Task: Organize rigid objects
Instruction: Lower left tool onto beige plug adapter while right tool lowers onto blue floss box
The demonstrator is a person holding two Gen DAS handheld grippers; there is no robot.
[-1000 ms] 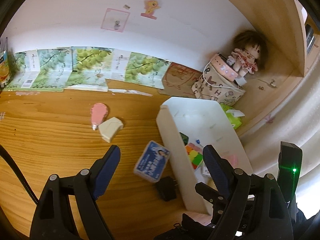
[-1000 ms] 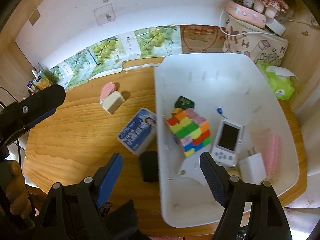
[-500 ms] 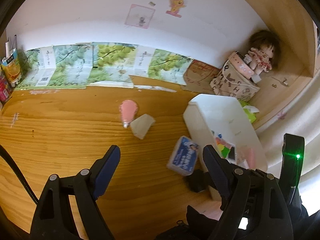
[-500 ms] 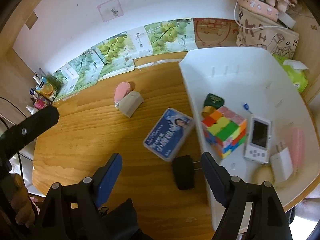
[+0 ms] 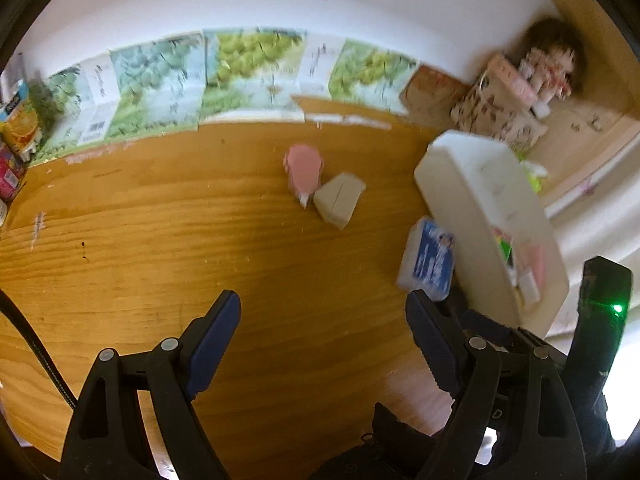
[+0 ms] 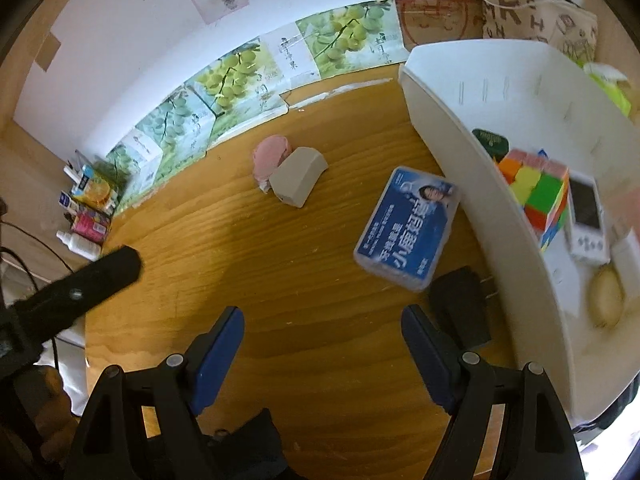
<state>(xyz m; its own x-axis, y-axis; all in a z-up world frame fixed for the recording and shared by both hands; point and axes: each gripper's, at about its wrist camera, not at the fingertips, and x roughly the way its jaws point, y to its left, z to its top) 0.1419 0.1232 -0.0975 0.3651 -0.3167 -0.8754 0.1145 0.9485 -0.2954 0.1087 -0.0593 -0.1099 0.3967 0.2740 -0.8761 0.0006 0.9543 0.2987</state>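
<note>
Four loose things lie on the desk outside the white bin, so the sorting looks partly done and the step in hand is the approach to the next pick, with nothing lifted yet. Nearest the right gripper are the blue case, a flat rounded-corner box with a glossy printed lid, and the black charger, a small matte block whose prongs seem to point at the bin wall; both sit just left of the bin, the charger nearer. Farther off and to the left, a pink object with a soft rounded outline touches a grey block, dull and faceted like a wedge. The right gripper hangs over bare wood with its jaws wide apart and nothing between them; the left gripper is likewise spread wide and empty above the desk. By my judgement the next move calls for swinging one gripper right over the charger or the case, straddling its short sides, then closing; the case's slick lid may slip if pinched flat. Inside the bin lie a multicoloured cube, a white handheld with a dark screen, and a green tin. Desk grain is warm, smooth wood; grape-printed cartons line the far wall.
</note>
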